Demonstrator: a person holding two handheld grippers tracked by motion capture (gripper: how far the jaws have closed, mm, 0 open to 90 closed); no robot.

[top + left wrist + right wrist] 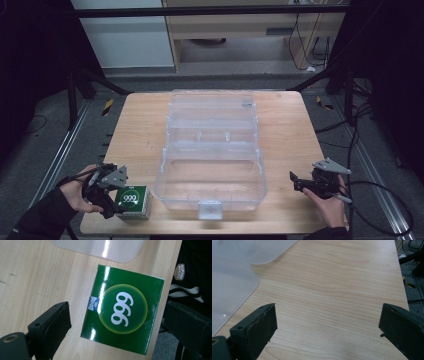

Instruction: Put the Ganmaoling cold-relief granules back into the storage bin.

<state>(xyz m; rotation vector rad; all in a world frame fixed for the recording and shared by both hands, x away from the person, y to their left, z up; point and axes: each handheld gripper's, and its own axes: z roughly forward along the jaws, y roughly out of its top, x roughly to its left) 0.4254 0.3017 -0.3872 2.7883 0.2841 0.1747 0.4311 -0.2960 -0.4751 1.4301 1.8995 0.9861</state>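
Observation:
A green box marked "999" (134, 202) lies flat at the table's front left corner, close to the near edge. Over it hovers my left gripper (114, 202), pointing down. In the left gripper view the box (125, 310) fills the gap between the two black jaws, which stand wide on either side with bare space to each pad, so the gripper (117, 322) is open. My right gripper (295, 181) rests low at the front right, jaws spread toward the clear bin. Between those jaws in the right gripper view (327, 325) lies nothing but bare wood.
A large clear plastic organiser bin (212, 150) with its lid folded back sits mid-table, its rounded corner close to the green box (100, 250) and to the right gripper (232, 282). The table's front edge (210, 231) runs just behind both hands. Black frame legs flank the table.

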